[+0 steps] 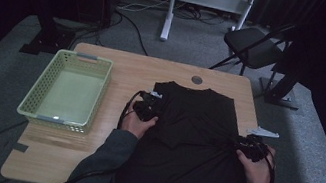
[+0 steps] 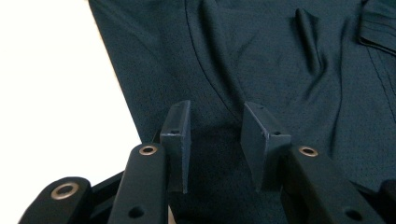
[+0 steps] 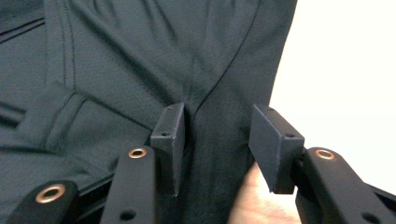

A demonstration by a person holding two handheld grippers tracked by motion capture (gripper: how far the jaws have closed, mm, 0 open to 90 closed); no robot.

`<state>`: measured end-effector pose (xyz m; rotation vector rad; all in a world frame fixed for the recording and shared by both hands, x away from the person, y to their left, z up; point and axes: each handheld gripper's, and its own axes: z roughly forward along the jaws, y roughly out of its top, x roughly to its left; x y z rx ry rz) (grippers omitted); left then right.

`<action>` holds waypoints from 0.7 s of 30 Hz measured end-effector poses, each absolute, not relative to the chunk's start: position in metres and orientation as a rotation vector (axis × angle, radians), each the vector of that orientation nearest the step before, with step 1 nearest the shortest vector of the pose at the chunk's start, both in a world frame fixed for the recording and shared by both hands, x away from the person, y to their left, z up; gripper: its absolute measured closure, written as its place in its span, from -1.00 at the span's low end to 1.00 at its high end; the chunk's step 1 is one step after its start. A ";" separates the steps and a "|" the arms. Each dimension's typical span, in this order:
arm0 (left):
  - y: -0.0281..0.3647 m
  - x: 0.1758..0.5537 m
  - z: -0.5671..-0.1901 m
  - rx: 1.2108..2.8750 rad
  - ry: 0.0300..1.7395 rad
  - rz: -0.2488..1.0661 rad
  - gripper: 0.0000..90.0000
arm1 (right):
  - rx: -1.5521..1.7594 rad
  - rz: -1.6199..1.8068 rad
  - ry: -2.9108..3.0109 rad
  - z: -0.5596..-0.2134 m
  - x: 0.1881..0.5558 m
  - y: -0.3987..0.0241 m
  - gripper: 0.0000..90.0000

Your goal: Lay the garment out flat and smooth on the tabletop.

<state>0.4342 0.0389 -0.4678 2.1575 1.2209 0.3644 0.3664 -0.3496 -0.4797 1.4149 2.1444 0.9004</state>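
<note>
A black shirt (image 1: 192, 142) lies spread on the wooden table (image 1: 88, 159), sleeves folded in over its chest. My left gripper (image 1: 147, 106) rests at the shirt's left edge, jaws open over a seam in the dark mesh cloth (image 2: 261, 60). My right gripper (image 1: 250, 146) sits at the shirt's right edge, open as well, with the fabric's side seam (image 3: 219, 88) running between its pads (image 3: 273, 144). Nothing is pinched in either one.
A pale green perforated basket (image 1: 67, 92) stands on the table's left side. A small round grommet (image 1: 197, 80) sits near the far edge. A folding chair (image 1: 255, 47) and a white desk frame (image 1: 207, 0) stand beyond the table.
</note>
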 end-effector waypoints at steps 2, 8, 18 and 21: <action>0.038 0.438 -0.468 2.153 1.224 0.367 0.43 | 1.420 0.901 2.141 -0.480 0.370 -0.352 0.24; 0.036 0.453 -0.468 2.134 1.245 0.373 0.44 | 1.432 0.891 2.135 -0.479 0.379 -0.357 0.23; 0.033 0.468 -0.469 2.111 1.273 0.378 0.44 | 1.454 0.867 2.140 -0.477 0.386 -0.352 0.16; 0.034 0.467 -0.468 2.114 1.270 0.374 0.36 | 1.442 0.868 2.145 -0.476 0.378 -0.349 0.15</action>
